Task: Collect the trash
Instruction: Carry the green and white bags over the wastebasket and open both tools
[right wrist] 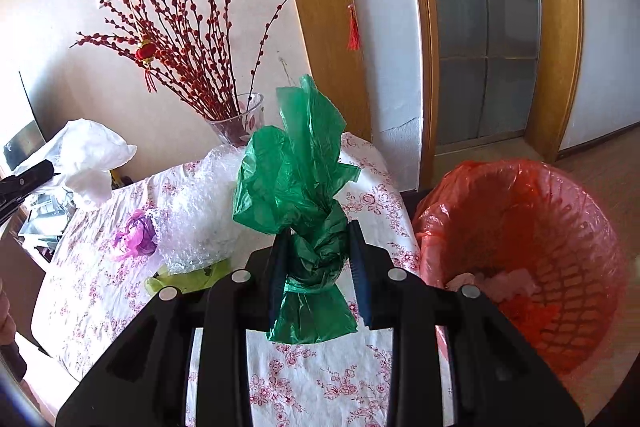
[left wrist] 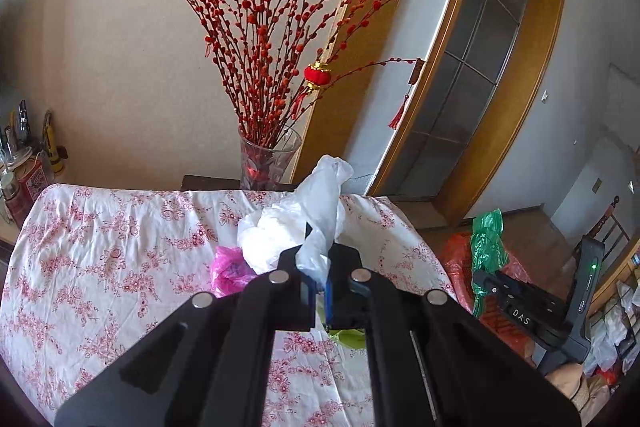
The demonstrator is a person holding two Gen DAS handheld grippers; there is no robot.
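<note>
Gripping a knotted green bag (right wrist: pixel 298 187) upright, long axis toward 12 o'clock, the right gripper (right wrist: pixel 316 259) hangs over the floral tablecloth (right wrist: pixel 320 379), the red-lined bin (right wrist: pixel 532 227) at 3 o'clock. "DAS" marks it. The left gripper (left wrist: pixel 318 267) pinches a white bag (left wrist: pixel 316 219).

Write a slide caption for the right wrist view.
Right gripper grips a knotted green plastic bag above the floral tablecloth, beside the red-lined trash basket.

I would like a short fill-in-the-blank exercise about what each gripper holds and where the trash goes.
1. The right gripper is shut on a knotted ____ plastic bag.
2. The left gripper pinches a ____ plastic bag.
3. The trash basket is lined with a ____ bag.

Missing words: green; white; red
</note>
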